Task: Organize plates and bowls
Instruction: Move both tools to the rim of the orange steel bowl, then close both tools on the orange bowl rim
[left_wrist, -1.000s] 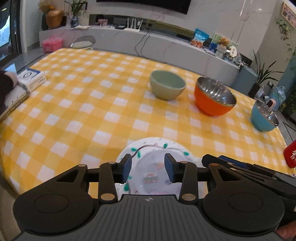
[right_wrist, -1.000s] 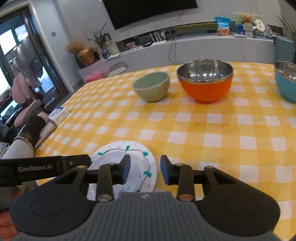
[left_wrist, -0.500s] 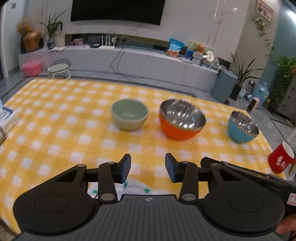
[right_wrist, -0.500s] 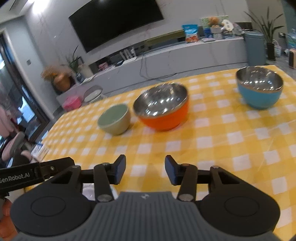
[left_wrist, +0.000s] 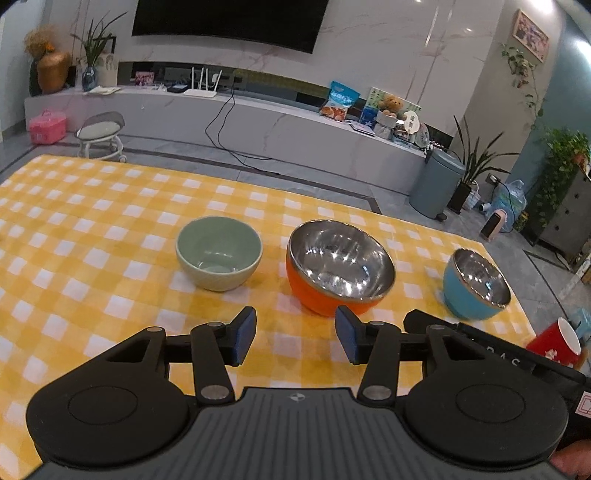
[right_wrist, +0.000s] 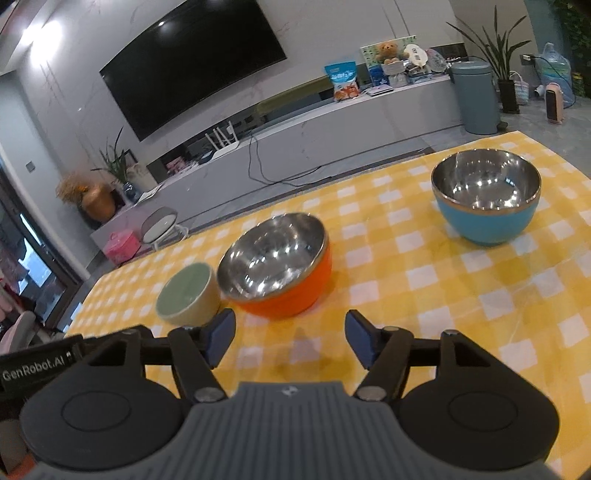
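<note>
1. The green bowl (left_wrist: 218, 253) sits on the left of the yellow checked table (left_wrist: 92, 258). It is empty and stands alone.
2. Next comes the orange bowl (left_wrist: 338, 267), shiny inside. It is near the green one, but from the left camera there is a gap between them.
3. Far to the right stands the blue bowl (left_wrist: 476, 282), well apart from the others. A red cup (left_wrist: 556, 341) peeks in at the table's right edge.
4. The left gripper (left_wrist: 294, 334) hangs above the table, in front of the orange bowl. Its jaws have just been opening, and nothing is between them.
5. The right gripper (right_wrist: 290, 338) hovers in front of the orange bowl too. Its jaws have also just been opening wide, with nothing inside.
6. No plate shows in these pictures.
7. I think the bowls are still to do. All three stand apart, none inside another, so stacking or gathering them is left.
</note>
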